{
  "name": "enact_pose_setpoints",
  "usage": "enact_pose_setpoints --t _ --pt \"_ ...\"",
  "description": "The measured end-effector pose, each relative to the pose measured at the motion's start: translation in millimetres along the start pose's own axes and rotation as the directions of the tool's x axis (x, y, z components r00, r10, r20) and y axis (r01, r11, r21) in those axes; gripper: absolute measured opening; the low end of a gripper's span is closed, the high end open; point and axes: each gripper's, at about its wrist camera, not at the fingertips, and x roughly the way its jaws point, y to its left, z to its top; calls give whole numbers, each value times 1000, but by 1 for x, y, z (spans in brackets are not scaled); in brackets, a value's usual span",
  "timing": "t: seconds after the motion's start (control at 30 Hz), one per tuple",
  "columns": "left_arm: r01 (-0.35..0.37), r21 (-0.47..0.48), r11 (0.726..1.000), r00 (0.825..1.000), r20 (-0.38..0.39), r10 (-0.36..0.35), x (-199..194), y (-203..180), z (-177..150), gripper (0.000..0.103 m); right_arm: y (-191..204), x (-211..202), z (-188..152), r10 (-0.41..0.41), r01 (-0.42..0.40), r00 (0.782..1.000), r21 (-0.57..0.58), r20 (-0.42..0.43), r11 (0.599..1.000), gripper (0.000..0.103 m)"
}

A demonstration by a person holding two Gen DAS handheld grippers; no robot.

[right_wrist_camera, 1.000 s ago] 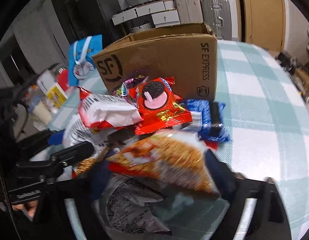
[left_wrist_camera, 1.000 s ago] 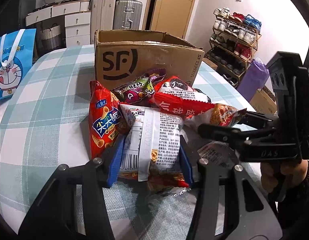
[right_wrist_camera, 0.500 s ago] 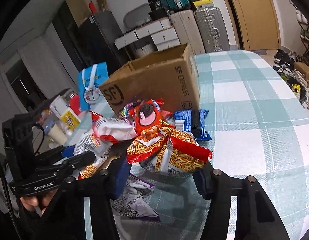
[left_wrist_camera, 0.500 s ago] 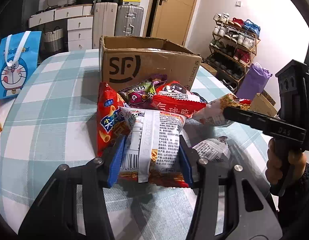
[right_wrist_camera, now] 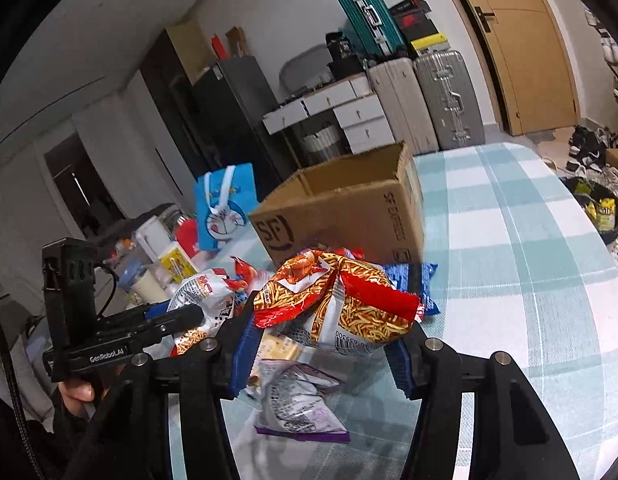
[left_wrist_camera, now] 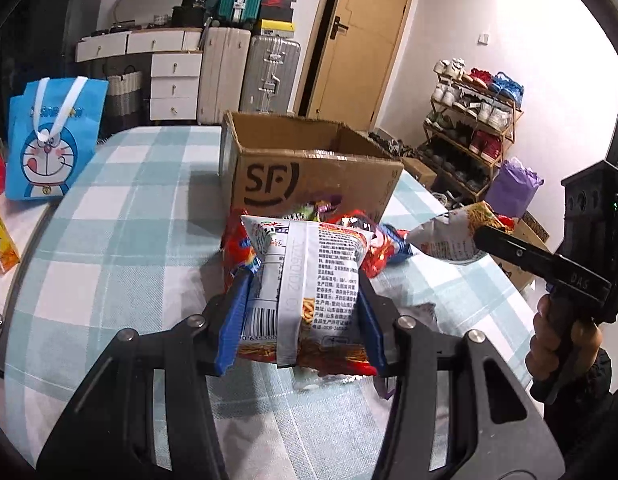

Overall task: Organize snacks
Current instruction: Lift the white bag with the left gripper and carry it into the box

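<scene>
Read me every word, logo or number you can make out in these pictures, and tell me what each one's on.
"SF": front of the brown cardboard box.
"SF EXPRESS": the box's side panel.
"GenRobot.AI": black left gripper body.
"DAS": black right gripper body.
Chinese print and barcode digits on the white-backed snack bag in the left gripper: too small.
Blue cartoon gift bag lettering: blurred.

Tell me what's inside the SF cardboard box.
Only bare brown inner walls show in the open-topped cardboard box; its floor is hidden behind the front wall in both views, so any contents cannot be seen. The snack packets lie outside, against its front.
</scene>
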Motion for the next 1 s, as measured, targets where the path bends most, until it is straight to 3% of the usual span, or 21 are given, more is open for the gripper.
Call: enact_pose_setpoints --t 0.5,1.0 --pt "-53 -4 999 994 93 53 -19 -1 61 47 9 -1 44 2 1 998 -49 61 999 56" --pt "-83 -10 996 991 104 84 17 4 116 47 1 29 91 -6 10 997 -50 78 999 56"
